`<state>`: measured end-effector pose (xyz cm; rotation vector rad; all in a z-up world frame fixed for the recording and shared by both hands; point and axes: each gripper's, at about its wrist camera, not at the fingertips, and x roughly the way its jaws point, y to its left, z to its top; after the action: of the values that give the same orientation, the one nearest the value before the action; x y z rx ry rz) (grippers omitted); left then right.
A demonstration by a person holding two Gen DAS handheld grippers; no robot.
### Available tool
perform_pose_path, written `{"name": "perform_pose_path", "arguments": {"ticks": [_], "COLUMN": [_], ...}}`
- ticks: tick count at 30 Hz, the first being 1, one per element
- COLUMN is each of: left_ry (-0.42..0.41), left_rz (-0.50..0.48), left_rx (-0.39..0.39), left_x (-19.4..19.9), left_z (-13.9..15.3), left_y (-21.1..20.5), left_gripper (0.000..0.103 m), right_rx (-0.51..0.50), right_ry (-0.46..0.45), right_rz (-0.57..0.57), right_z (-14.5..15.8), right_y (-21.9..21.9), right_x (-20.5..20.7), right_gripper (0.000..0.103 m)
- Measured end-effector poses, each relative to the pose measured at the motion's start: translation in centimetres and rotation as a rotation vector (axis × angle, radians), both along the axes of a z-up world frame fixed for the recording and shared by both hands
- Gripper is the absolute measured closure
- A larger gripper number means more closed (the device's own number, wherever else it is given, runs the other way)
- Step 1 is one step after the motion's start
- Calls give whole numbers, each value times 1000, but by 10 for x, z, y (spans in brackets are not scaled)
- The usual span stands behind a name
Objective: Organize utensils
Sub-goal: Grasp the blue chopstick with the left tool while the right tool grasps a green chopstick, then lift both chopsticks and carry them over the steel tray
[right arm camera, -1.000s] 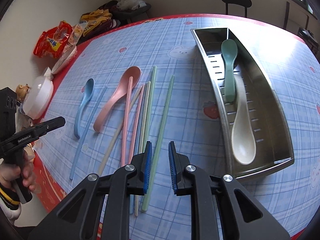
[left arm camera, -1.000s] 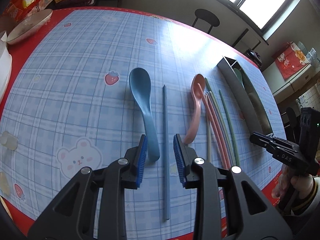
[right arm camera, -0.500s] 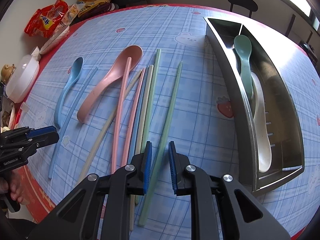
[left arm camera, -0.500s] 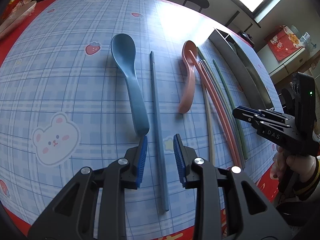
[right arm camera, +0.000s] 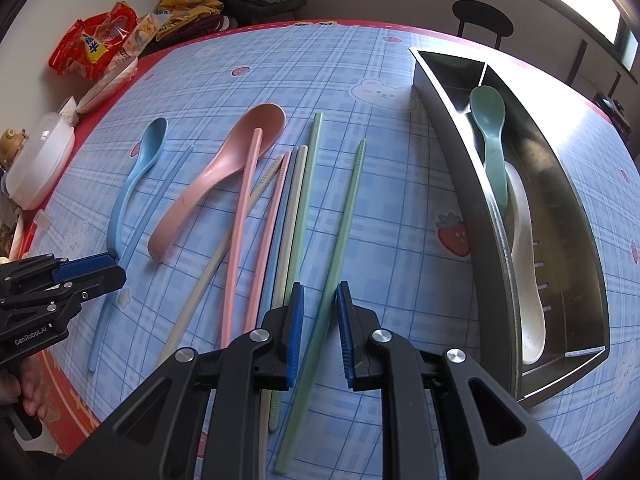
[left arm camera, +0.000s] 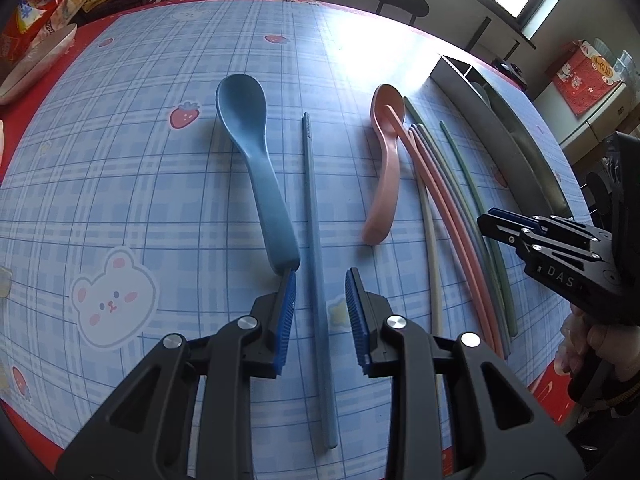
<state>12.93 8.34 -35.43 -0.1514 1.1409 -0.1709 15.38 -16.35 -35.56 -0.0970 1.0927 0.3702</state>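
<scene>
Change: both grippers have come down nearer the table.
Left gripper [left arm camera: 320,312]: tilted down, parted, straddling blue chopstick [left arm camera: 312,216], unpinched.
Right gripper [right arm camera: 320,328]: tilted down, parted, astride green chopstick [right arm camera: 340,232] at six o'clock.

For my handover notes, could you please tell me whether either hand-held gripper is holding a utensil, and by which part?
Nothing is held. The left hand-held gripper straddles the blue chopstick, and the right hand-held gripper straddles a green chopstick, pads not touching.
</scene>
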Motion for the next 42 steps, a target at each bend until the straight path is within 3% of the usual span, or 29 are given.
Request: {"name": "perform_pose_path", "arguments": {"ticks": [8, 12, 15, 23, 34, 40, 42], "left_ry": [-57, -54, -44, -21, -39, -17, 0], "left_rz": [-7, 5, 24, -9, -12, 13, 26], "left_rx": [86, 109, 89, 39, 32, 25, -11], "left_x": [7, 10, 9, -5, -12, -9, -7], "left_z": [-3, -5, -5, -8, -8, -7, -6], "left_y": [-16, -17, -10, 1, 5, 5, 9], "left_gripper": [76, 85, 92, 92, 90, 92, 92], "right_rx": [-19, -23, 0, -1, -29, -77, -92], "right_ry": [-22, -23, -11, -24, -42, 5, 24], "right_rz": [14, 6, -3, 11, 52, 59, 66], "right_z": [0, 0, 0, -1, 0, 3, 4], "right_y": [0, -2, -5, -7, -5, 4, 6], "right_x": [-5, -5, -3, -4, -8, 0, 3], "right_gripper": [86, 93, 94, 95, 95, 95, 95]}}
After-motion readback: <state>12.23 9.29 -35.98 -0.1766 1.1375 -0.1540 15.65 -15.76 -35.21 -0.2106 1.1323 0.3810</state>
